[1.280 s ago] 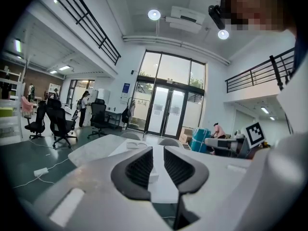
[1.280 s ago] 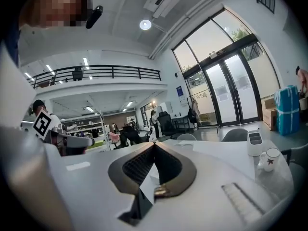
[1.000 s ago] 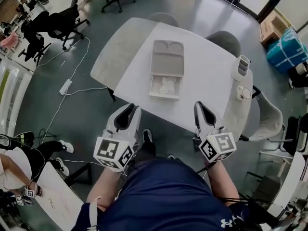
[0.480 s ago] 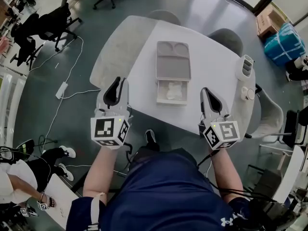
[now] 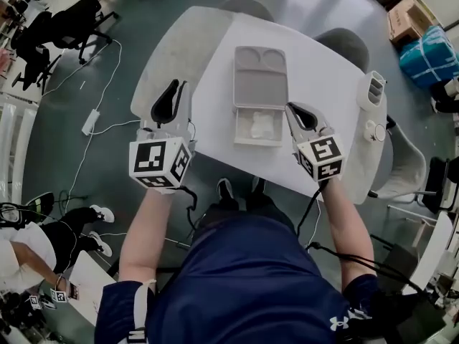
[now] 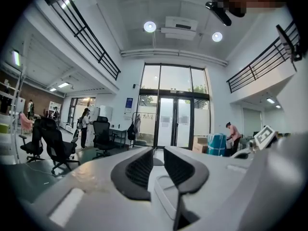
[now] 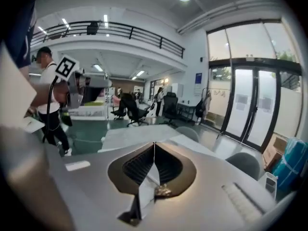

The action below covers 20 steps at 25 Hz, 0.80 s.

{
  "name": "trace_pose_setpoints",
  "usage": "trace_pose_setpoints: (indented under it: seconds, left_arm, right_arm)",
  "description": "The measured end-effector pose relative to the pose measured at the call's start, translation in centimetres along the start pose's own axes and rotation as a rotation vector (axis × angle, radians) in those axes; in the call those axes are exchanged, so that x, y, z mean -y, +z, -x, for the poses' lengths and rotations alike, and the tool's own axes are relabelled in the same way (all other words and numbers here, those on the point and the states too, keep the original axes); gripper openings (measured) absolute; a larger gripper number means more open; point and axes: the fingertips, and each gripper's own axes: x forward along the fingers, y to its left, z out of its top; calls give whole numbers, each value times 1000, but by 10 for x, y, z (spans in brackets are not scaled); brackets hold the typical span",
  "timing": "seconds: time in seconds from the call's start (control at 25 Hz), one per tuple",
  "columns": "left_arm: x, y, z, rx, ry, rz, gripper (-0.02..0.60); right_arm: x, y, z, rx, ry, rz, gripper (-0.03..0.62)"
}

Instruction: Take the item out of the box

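A pale box [image 5: 258, 126] lies open on the white table [image 5: 323, 84], its grey lid [image 5: 260, 77] folded back away from me. A white crumpled item [image 5: 259, 127] rests inside the box. My right gripper [image 5: 295, 110] hovers at the box's right edge; its tips touch in the right gripper view [image 7: 154, 146] and its jaws are just opening, with nothing between them. My left gripper [image 5: 171, 95] hangs over the table's left edge, well left of the box, its jaws [image 6: 159, 150] a narrow gap apart and empty.
A white ribbed device [image 5: 373, 90] and a small round object [image 5: 371, 130] sit by the table's right edge. Grey chairs [image 5: 344, 45] stand behind the table. Office chairs [image 5: 64, 27] and floor cables [image 5: 100, 113] lie to the left, a blue bundle [image 5: 430, 52] at far right.
Both grippers have moved forward from in front of the table to over it. The right one now sits beside the box; the left one is over the left edge.
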Motion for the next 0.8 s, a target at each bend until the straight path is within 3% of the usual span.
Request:
trace_pose_setpoints:
  seconds: [0.12,0.28,0.44,0.52,0.8]
  left_arm:
    - [11,-13,-3,-51,-16,-15,77]
    - [12,-31,2,-112,-2,-27,77]
    - [7,-49,11,-151,38,2,77]
    - [1,-55,17,-166,59,10,77]
    - [-23,-75,39,-215,143,55,77]
  right_arm:
    - [-15,-36,-31,-136,109,97,29]
    - [-42,-79,-59,-274,278,365,8]
    - [-61,-147,-73,-511,489,595,11]
    - [-67,-176,-75,-613,575,660,51]
    - [-64,-207,-91,-673,616,810,61]
